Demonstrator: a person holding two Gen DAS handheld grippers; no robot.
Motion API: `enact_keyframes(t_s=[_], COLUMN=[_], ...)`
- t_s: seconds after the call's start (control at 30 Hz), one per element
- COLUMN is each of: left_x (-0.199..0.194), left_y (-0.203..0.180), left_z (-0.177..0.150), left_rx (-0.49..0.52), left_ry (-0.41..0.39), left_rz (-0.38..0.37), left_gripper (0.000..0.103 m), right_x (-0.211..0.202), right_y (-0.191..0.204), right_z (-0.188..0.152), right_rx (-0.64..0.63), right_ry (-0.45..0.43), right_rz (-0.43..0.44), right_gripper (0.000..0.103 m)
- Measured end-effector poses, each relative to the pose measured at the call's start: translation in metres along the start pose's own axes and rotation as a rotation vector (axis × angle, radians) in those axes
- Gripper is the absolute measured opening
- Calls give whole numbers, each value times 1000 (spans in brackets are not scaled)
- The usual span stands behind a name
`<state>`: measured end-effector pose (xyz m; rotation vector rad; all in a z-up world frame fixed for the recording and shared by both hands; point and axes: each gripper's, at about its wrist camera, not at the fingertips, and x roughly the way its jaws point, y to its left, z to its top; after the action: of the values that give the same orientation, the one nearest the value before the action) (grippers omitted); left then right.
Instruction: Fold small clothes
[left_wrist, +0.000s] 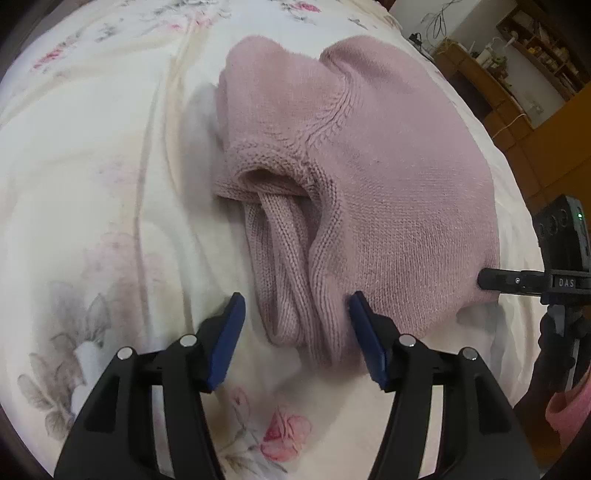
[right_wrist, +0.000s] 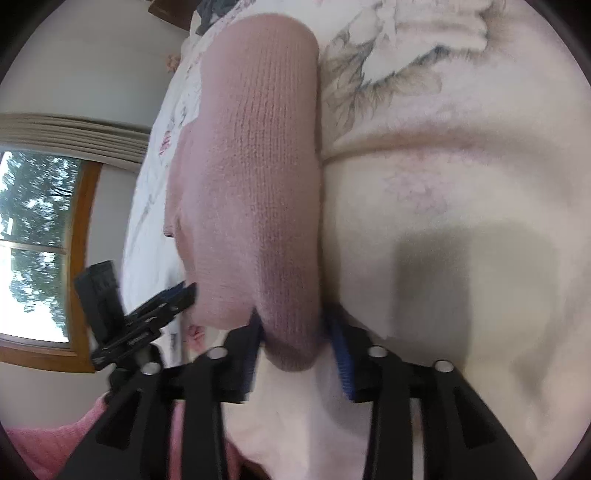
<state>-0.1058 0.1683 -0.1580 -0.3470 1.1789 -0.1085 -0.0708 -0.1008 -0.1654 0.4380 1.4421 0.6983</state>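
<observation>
- On a bed covered by a cream sheet printed with pink roses and grey leaves (left_wrist: 110, 184), a small mauve-pink knitted sweater (left_wrist: 388, 177) lies partly folded, its body doubled into a thick bundle.
- Left gripper (left_wrist: 295, 317): jaws released and spread wide, the blue pads straddling a ribbed sleeve (left_wrist: 280, 266) that trails out of the bundle toward the camera; the right-hand pad appears to touch the knit, the other stands clear of it over the sheet.
- Right gripper (right_wrist: 295, 332): jaws closing on the rounded end of the folded sweater (right_wrist: 258, 184); whether the pads press the knit firmly cannot be told, as the frame is blurred. In the left wrist view its dark finger meets the sweater's edge at (left_wrist: 487, 280).
- Progress, as a judgement: the main fold of the body seems done, but the loose sleeve is untucked and the collar opening gapes, so the task is perhaps past its middle and not finished. Tucking the sleeve and a last fold or smoothing appear to remain.
- Surroundings: wooden shelving with small items (left_wrist: 535, 48) beyond the bed; a wood-framed window (right_wrist: 44, 251) with trees outside; a bright pink knit piece (right_wrist: 44, 443) at the lower edge, possibly another garment or a sleeve.
- Obstacles: none lies on the sheet near the sweater; the soft, creased sheet may drag with the knit.
</observation>
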Motion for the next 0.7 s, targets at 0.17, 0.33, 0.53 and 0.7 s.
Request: enact_keyframes(t_s=[0.17, 0.33, 0.53, 0.7], left_x=[-29, -56, -70, -80], left_y=[-5, -13, -28, -43], left_z=[-11, -21, -26, -34], left_rx=[-7, -9, -20, -17], left_ry=[-11, -34, -31, -31], left_rz=[25, 51, 92, 134], left_gripper=[66, 78, 85, 87], right_x=[-23, -42, -47, -51], right_y=[10, 32, 54, 68], right_z=[-13, -27, -47, -57], right_rx=[-21, -53, -111, -121], right_ry=[-81, -138, -172, -183], right_rz=[-88, -251, -396, -480], right_gripper=[82, 86, 89, 94])
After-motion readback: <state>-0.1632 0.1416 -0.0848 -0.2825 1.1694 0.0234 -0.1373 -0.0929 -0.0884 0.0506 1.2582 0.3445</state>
